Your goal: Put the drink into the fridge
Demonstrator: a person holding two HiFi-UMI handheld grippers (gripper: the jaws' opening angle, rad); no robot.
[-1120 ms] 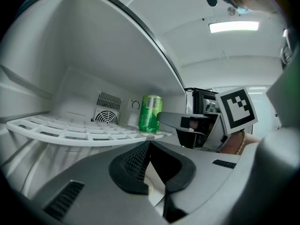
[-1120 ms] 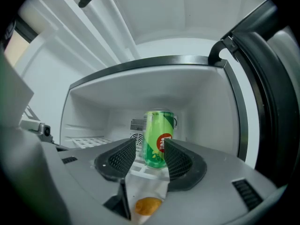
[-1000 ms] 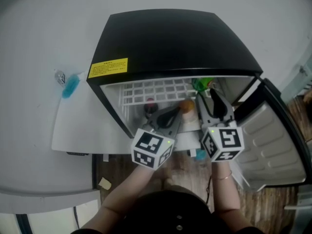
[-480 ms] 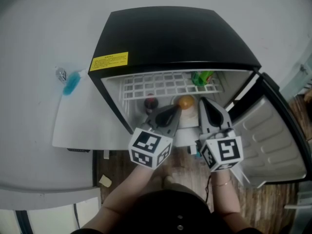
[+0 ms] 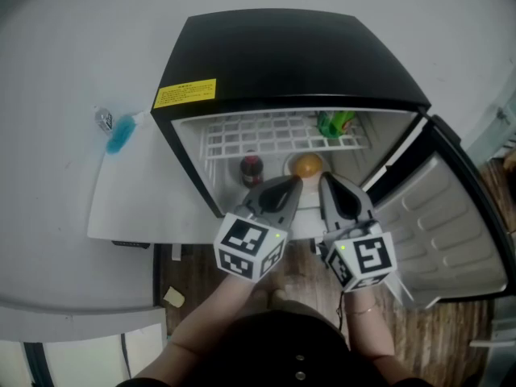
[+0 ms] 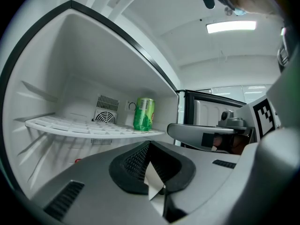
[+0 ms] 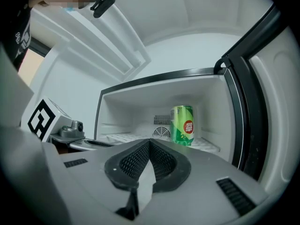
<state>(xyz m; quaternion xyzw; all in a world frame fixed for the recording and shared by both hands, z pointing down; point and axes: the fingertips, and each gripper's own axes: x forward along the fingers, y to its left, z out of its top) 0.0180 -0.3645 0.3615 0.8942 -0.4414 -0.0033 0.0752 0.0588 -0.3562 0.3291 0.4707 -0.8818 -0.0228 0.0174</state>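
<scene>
The drink, a green can [image 5: 333, 123], stands upright at the right end of the wire shelf [image 5: 242, 135] inside the open black fridge [image 5: 282, 55]. Nothing touches it. The left gripper view shows the can [image 6: 143, 114] on that shelf, and the right gripper view shows it [image 7: 183, 124] straight ahead. Both grippers hang side by side just in front of the fridge mouth, below the shelf. My left gripper [image 5: 289, 187] is shut and empty, its pads [image 6: 136, 161] meeting. My right gripper [image 5: 326, 181] is also shut with nothing between its jaws.
On the fridge floor stand a dark bottle with a red label [image 5: 251, 169] and an orange round thing [image 5: 307, 166] on a plate. The door [image 5: 443, 224] hangs open to the right. A blue object [image 5: 119, 135] lies on the white surface to the left.
The right gripper has drawn back out of the fridge from beside the green can and its jaws have closed. The can stays on the shelf. The left gripper has barely moved.
</scene>
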